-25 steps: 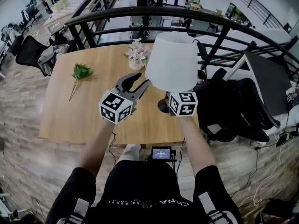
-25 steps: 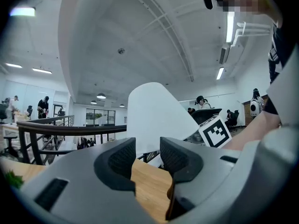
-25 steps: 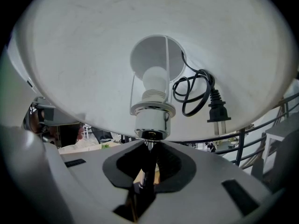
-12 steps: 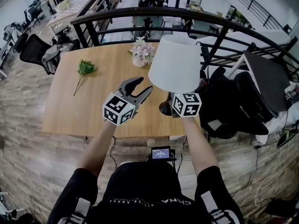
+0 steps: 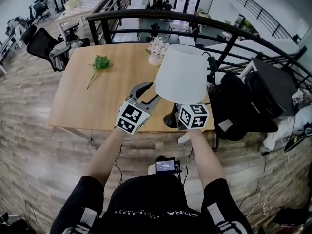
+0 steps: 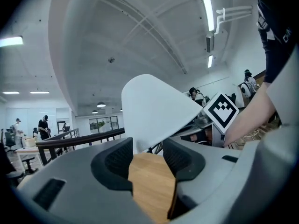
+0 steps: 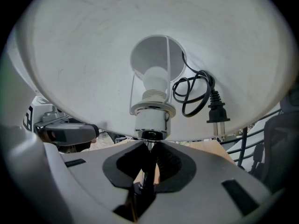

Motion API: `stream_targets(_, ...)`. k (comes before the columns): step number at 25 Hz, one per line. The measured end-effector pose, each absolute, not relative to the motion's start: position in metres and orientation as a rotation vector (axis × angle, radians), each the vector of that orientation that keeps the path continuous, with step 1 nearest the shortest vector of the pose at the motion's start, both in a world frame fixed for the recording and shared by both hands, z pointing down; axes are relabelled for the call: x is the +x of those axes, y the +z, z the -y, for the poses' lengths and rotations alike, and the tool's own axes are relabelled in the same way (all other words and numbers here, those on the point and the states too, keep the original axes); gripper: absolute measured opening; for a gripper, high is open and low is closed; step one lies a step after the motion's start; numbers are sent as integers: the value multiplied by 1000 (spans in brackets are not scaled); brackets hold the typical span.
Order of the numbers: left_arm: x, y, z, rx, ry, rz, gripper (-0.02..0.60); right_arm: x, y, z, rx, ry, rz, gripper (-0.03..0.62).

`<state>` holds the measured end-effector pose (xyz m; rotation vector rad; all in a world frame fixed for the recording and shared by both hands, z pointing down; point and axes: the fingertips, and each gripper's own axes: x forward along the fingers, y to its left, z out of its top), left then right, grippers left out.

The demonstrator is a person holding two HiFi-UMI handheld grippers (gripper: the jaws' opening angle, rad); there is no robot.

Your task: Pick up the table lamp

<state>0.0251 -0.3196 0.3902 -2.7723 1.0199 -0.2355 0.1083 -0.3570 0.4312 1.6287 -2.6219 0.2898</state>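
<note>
The table lamp has a white shade (image 5: 181,74) and a dark round base (image 5: 170,122), and it hangs over the near right corner of the wooden table (image 5: 92,108). My right gripper (image 7: 148,160) is shut on the lamp's thin metal stem (image 7: 145,171), just under the bulb socket (image 7: 150,118). The lamp's black cord and plug (image 7: 212,108) are tucked inside the shade. In the head view only that gripper's marker cube (image 5: 193,116) shows below the shade. My left gripper (image 5: 147,94) is left of the shade. Its jaws have just been opening and hold nothing; between them the left gripper view shows bare wood and the shade (image 6: 154,111).
A small vase of pink flowers (image 5: 157,50) stands at the table's far edge and a green sprig (image 5: 100,65) lies at its far left. A black railing (image 5: 195,21) curves behind. A dark chair with bags (image 5: 239,106) crowds the table's right side.
Both grippers and the lamp have come back from the table's middle to its near edge, and the view has drawn back too. The left jaws stand wider apart.
</note>
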Motion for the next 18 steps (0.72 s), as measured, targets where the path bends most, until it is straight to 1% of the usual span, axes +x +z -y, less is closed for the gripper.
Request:
stream_targets(3, -7, 397, 281, -2764, -243, -1029, 192, 74, 441, 316, 1621, 332, 2617, 77)
stream_targets(6, -22, 410, 243, -2777, -228, -1067, 192, 56, 452, 270, 1615, 348, 2597, 77)
stream_targets(9, -32, 414, 212, -2792, -182, -1082, 190, 48, 454, 232, 1637, 385, 2583, 77)
stream_targets(13, -42, 400, 186, -2813, -122, -1044, 190, 39, 443, 206, 1677, 397, 2569, 77)
stream_targets(18, -35, 382, 162, -2816, -72, -1033, 190, 46, 424, 183, 1686, 346, 2559, 77)
